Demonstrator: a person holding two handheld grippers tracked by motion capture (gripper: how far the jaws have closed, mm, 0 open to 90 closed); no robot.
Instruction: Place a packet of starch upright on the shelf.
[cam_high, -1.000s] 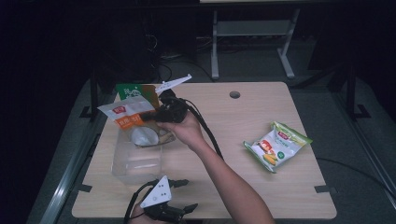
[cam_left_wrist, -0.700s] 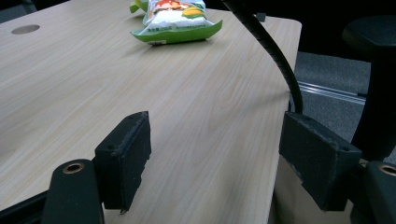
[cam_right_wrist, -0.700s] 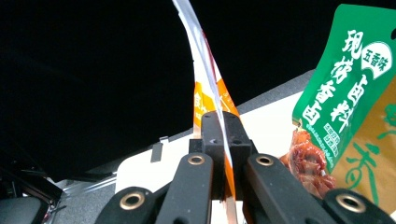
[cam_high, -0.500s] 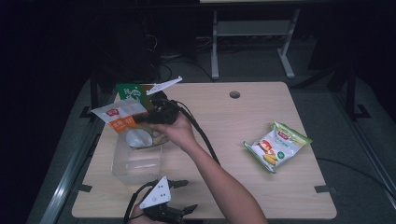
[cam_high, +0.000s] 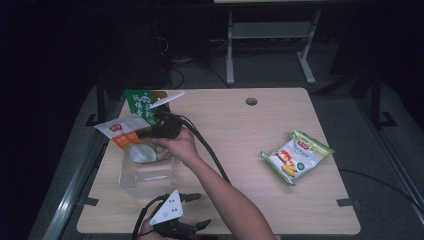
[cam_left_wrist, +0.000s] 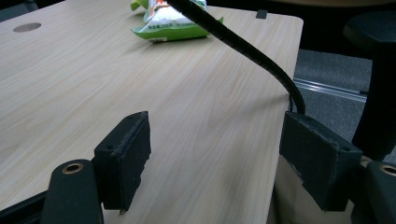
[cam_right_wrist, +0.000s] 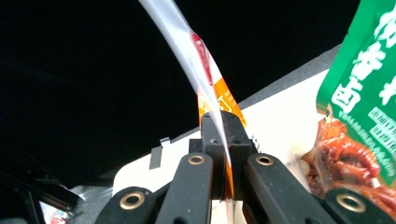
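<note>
A person's right hand holds my right gripper (cam_high: 146, 133) above the table's left side. It is shut on the edge of a white and orange snack packet (cam_high: 121, 133), which hangs over the far left corner of a clear plastic container (cam_high: 150, 185). In the right gripper view the jaws pinch the packet (cam_right_wrist: 205, 79) edge-on at the gripper's (cam_right_wrist: 223, 126) tip. My left gripper (cam_high: 202, 210) rests open at the table's near edge, below the container. Its jaws (cam_left_wrist: 219, 149) stand wide apart with bare table between them.
A green snack packet (cam_high: 141, 104) lies behind the container at the back left, also close on the right of the right gripper view (cam_right_wrist: 364, 93). A green and white snack bag (cam_high: 297, 155) lies at the right (cam_left_wrist: 170, 21). A black cable (cam_left_wrist: 247, 46) crosses the table.
The right gripper has carried the white and orange packet to the left and a little lower, toward the container's far left corner. The left gripper has stayed in place.
</note>
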